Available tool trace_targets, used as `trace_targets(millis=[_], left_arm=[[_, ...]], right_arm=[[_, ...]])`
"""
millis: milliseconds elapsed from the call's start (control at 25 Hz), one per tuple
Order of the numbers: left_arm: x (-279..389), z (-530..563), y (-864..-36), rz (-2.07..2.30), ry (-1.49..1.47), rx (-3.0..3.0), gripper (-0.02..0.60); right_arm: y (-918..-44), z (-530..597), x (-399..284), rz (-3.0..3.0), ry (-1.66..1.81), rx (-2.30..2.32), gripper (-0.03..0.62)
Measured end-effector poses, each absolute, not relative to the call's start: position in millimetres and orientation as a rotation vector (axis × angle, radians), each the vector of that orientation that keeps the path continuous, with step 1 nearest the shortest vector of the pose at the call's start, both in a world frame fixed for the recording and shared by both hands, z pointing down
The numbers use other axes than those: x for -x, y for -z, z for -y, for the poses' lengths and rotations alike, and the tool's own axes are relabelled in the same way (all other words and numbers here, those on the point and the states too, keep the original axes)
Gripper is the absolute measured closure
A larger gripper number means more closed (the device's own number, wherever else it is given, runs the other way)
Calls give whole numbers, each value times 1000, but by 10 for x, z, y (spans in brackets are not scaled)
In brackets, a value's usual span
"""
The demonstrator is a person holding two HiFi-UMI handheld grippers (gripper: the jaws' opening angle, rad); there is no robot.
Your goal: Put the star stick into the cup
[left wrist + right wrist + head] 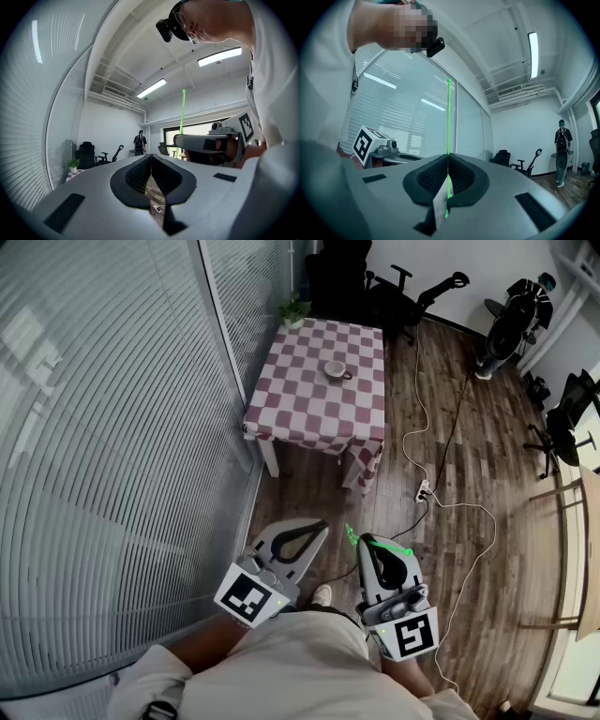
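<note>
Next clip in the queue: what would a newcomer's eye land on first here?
The bright green star stick stands out first, clamped between the closed jaws of the right gripper, close to the person's body. Next comes the red-and-white checked table farther off beside the glass wall, with the cup on it. The left gripper is shut and empty.

You had no word, number or brand to read in any view. In the head view a black-and-white square marker (249, 597) sat on your left gripper (322, 525) at seven o'clock, and a second marker (413, 634) on your right gripper (364, 540) at five o'clock. Both seemed pure pattern, without letters.
</note>
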State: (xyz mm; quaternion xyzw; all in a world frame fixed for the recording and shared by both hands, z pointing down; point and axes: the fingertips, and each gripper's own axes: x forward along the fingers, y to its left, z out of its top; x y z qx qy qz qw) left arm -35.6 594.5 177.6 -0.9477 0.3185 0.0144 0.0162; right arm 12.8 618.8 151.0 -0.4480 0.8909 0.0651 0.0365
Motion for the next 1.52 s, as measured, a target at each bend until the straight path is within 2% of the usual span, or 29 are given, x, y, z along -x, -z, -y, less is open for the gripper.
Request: trace_targets(millis=[880,1520], left_arm=[[-474,-5843,-1779,-1043,-45,2929,549],[-512,-5473,-1779,-1048,-49,2924,549]], right_arm=[[-1495,-6097,-971,-2741,-189,1304,562],[-1500,-5703,-1014,-2745,-190,1295,562]])
